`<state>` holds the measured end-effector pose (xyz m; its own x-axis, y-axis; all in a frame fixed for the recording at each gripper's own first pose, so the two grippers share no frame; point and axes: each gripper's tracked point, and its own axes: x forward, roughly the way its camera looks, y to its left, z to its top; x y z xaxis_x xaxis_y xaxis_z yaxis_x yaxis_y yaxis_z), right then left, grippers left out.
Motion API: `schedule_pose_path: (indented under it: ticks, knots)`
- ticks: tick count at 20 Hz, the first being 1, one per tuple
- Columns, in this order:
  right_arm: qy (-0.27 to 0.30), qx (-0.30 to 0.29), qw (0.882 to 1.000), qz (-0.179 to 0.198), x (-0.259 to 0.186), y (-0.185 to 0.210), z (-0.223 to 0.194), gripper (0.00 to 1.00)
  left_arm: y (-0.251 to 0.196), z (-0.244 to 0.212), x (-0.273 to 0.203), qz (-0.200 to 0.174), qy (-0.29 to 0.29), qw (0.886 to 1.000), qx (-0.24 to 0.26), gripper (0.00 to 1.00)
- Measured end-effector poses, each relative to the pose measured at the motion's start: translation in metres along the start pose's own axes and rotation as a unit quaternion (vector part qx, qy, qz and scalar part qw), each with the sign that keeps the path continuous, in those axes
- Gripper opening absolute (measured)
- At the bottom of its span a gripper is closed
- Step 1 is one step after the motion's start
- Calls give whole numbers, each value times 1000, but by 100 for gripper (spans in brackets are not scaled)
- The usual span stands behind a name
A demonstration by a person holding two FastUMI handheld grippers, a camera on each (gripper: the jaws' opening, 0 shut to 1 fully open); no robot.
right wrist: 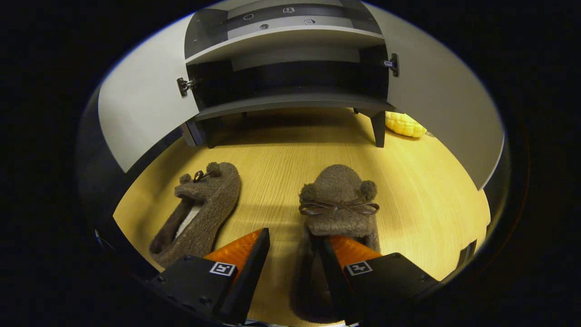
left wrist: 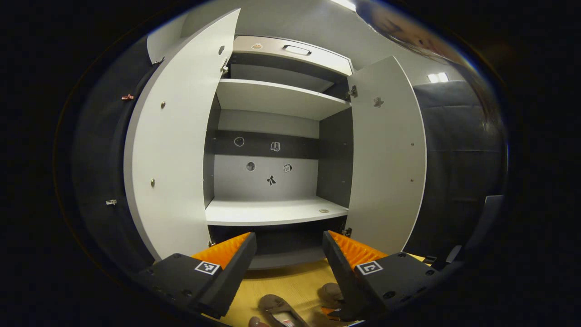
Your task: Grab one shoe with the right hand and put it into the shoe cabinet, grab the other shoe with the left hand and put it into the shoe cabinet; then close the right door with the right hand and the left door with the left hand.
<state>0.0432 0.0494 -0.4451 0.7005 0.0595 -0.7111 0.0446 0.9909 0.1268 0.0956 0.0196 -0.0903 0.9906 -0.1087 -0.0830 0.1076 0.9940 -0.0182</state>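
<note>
Right gripper (right wrist: 290, 254) fingers spread, released, straddling one wall of right slipper (right wrist: 338, 204) at lower centre; left slipper (right wrist: 199, 213) at lower left on floor (right wrist: 431, 190). Left gripper (left wrist: 288, 254) fingers spread, nothing held, faced toward shoe cabinet (left wrist: 272, 211). Risk judged: soft fuzzy wall pinched thin, slipper sagged or slipped out during lift.

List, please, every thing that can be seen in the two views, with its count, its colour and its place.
shoes: two, brown and fuzzy with bows, side by side on the floor before the cabinet; the second lies to the left in the right gripper view.
shoe cabinet: one, white shelves and dark inner walls, standing on legs.
cabinet doors: two, white, both open; the other on the opposite side.
floor: one, light wood.
yellow object: one, on the floor beside a cabinet leg.
left tool: one, open, raised and facing the shelves.
right tool: one, open, low at the nearer shoe's heel end.
</note>
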Motion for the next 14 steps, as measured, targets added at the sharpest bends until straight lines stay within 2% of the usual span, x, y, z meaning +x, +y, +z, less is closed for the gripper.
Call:
schedule_pose_path:
  ticks: [9, 11, 12, 13, 14]
  knots:
    - [-3, -25, 999, -21, 28, -17, 12, 43, 10, -21, 18, 17, 28, 999, -14, 94]
    - [2, -32, 999, -26, 31, -21, 15, 31, 6, -25, 21, 16, 36, 999, -8, 93]
    - [-15, -28, 999, -27, 31, -23, 22, 20, 2, -26, 23, 14, 36, 999, -5, 94]
    - [-1, -25, 999, -20, 32, -22, 15, 10, 0, -25, 24, 12, 35, 999, -3, 94]
    - [-2, -30, 999, -17, 33, -20, 16, 10, -3, -24, 24, 11, 31, 999, -1, 94]
